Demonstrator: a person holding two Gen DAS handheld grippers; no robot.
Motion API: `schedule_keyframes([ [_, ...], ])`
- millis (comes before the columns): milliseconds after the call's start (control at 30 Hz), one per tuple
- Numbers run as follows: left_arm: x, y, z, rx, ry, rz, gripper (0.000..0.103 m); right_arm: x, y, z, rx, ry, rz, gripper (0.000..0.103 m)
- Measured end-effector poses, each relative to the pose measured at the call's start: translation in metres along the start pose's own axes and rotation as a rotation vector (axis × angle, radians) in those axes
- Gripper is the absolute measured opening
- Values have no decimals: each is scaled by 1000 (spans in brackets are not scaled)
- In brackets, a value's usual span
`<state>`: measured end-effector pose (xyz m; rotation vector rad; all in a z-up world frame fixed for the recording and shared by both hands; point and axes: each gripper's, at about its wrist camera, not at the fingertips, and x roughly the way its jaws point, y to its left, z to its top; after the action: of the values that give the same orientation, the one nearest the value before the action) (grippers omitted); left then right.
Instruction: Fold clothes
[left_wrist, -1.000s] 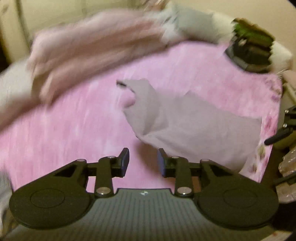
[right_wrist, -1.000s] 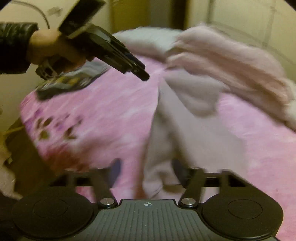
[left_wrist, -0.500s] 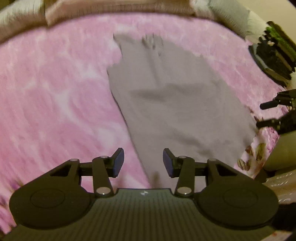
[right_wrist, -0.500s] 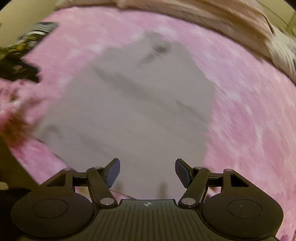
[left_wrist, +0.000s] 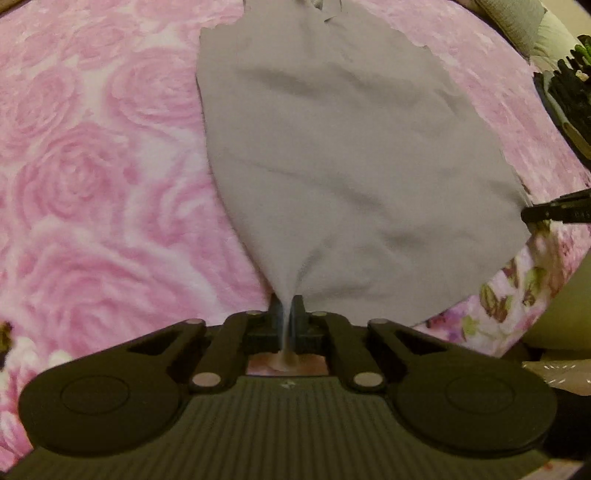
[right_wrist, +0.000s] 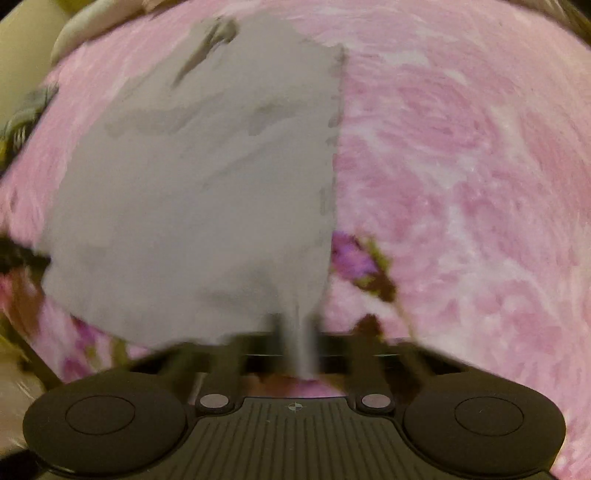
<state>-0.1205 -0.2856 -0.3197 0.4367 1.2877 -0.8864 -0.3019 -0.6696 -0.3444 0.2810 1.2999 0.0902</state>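
The garment lies spread on the blanket, near its edge.

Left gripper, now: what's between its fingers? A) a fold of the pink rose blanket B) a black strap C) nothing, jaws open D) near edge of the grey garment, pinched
D: the left gripper is shut on a gathered point of the grey garment, which spreads out over the pink rose blanket.

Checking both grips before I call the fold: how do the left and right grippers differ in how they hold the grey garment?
The left gripper pinches the near corner of the grey garment with cloth fanning up and right of it; the right gripper pinches the opposite near corner, cloth spreading up and left. The left view is sharp, the right one blurred. Both are shut on cloth gathered to a thin strip, over the pink rose blanket.
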Motion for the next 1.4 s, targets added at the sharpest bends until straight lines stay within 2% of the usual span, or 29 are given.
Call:
schedule_keyframes([
  [100, -29, -2, -7, 7, -39, 10, 2, -27, 7, 1, -46, -21, -41, 0],
  [200, -57, -4, -26, -13, -41, -6, 2, -59, 15, -17, -17, -22, -67, 0],
  [333, -43, -9, -50, -57, 51, -56, 4, -40, 38, -46, 7, 63, -127, 0],
  [400, -36, -1, -54, -62, 93, -36, 5, -30, 40, -51, 45, 78, -161, 1],
  [467, -42, 10, -48, -32, 76, -17, 6, -27, 51, -47, 21, 51, -230, 17],
  [567, -55, 30, -33, -16, 27, -2, 7, -33, 62, -30, 5, -9, -233, 37],
  [633, -63, 40, -14, 1, -8, 12, 13, -37, 71, -15, 2, -47, -247, 39],
  [733, -66, 47, 34, 43, -78, 26, 19, -37, 79, 17, -17, -101, -218, 39],
  [833, -59, 50, 80, 79, -146, 27, 23, -30, 82, 59, -110, -152, -162, 40],
  [967, -29, 45, 151, 131, -207, 41, 28, -1, 62, 133, -220, -198, -87, 40],
  [1067, 4, 34, 203, 178, -221, 57, 35, 34, 46, 182, -326, -186, -62, 40],
  [1133, 26, 29, 233, 208, -228, 64, 48, 51, 38, 209, -382, -165, -35, 40],
  [1167, 38, 27, 248, 222, -228, 72, 50, 61, 32, 221, -405, -157, -16, 40],
  [1233, 65, 24, 276, 254, -225, 89, 52, 79, 21, 240, -427, -135, 25, 40],
  [1400, 111, 24, 314, 340, -192, 139, 52, 103, 6, 272, -394, -127, 120, 40],
])
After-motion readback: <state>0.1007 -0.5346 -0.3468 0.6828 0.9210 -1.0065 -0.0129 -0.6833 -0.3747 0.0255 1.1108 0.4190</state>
